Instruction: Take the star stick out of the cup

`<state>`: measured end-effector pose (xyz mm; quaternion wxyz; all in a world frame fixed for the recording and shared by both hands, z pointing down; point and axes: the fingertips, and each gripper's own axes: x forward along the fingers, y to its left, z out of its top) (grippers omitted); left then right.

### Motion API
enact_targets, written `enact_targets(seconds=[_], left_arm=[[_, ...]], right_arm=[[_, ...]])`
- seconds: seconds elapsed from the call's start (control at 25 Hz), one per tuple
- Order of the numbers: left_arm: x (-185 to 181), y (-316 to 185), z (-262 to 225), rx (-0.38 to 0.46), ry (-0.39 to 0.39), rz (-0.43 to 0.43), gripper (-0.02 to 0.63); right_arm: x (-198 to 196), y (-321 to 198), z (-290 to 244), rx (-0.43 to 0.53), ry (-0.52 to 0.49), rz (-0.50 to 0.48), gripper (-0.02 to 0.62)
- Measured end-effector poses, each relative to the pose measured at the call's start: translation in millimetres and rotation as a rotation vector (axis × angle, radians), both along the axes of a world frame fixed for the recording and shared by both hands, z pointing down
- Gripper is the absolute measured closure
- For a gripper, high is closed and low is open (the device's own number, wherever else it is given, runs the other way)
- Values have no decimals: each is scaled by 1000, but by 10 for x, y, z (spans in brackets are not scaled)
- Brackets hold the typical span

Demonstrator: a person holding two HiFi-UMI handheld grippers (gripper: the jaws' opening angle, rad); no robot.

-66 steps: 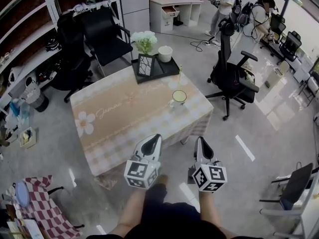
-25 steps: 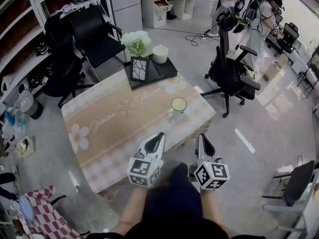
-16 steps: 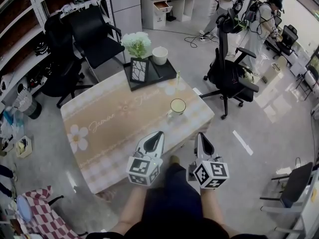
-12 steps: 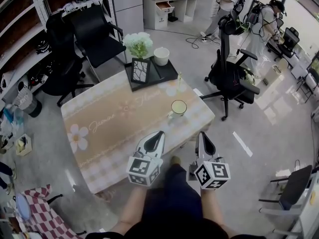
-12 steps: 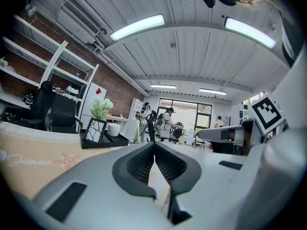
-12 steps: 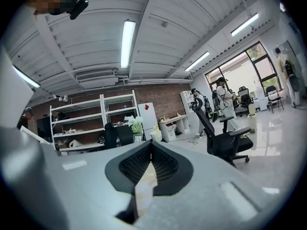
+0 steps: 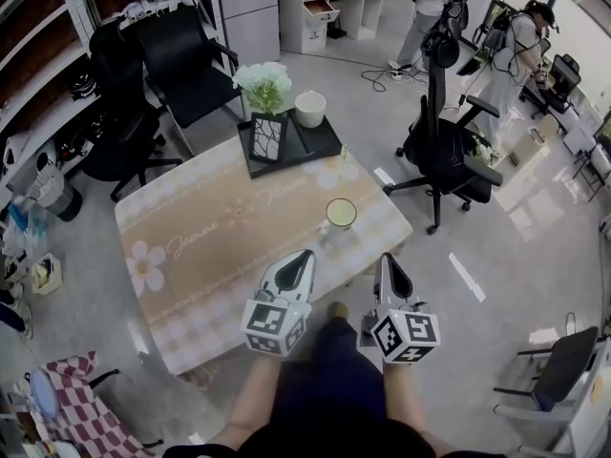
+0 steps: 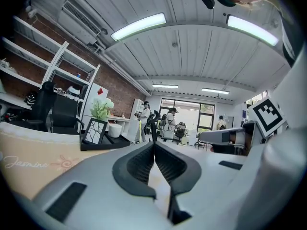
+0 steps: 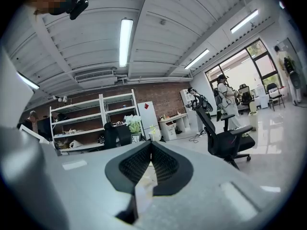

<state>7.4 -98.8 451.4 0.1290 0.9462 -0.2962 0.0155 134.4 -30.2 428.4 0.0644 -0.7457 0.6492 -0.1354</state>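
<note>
Left gripper and right gripper, jaws closed and empty, have edged nearer the cup; its star stick remains untouched.

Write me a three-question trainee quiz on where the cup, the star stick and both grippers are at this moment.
1. True or false: the left gripper is holding the star stick.
2. Where does the cup stand? A) on the black tray; B) on the table, near its right end; C) on the floor.
3. How do the jaws of the right gripper stand, and is anything between them?

Key: 1 false, the stick is in the cup and both grippers are short of the table; 2 B; 3 shut, with nothing between them.
</note>
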Motion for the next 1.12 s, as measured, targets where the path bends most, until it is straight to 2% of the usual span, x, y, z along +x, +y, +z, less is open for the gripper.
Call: enact_targets(seconds=[0.48, 1.12], left_arm=[[336, -392, -6, -9, -7, -31, 594], [623, -979, 45, -21, -18, -120, 595]], right_arm=[[413, -394, 49, -23, -7, -14, 592], [710, -1149, 130, -33, -31, -118, 592]])
